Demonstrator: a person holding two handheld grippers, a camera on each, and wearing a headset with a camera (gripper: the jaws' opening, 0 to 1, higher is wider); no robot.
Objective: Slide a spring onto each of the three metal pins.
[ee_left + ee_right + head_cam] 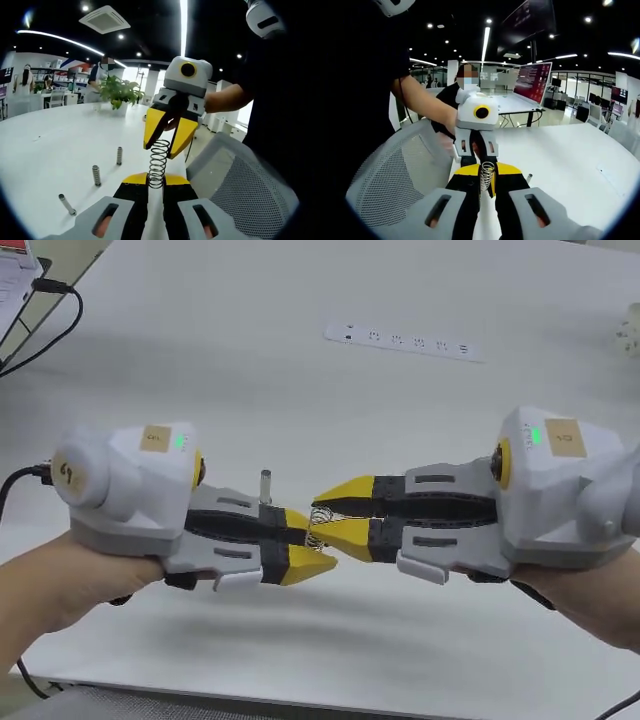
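**Spring held between two grippers, above the bench**

Nearest the person, both hands hold their tools tip to tip over the white workbench (250,360). The left gripper (308,543), white and grey with yellow tips, has its jaws drawn in narrow on one end of a thin coiled wire spring (158,162). The spring runs straight out from those tips toward the other tool, clear of the bench. The right gripper (318,517), of the same make, comes in from the right. Its yellow jaws stand apart in a V around the spring's other end. I cannot tell whether they touch the coil.

Just beyond the left gripper a short grey metal pin (265,485) stands upright on the bench, bare as far as it shows. In the left gripper view, two more metal pins stand farther along the bench, one (96,175) near and one (118,156) past it, each with a spring around it.

Well beyond the tools a long white power strip (400,342) lies flat on the bench. At the far left a black cable (62,320) loops toward the edge.
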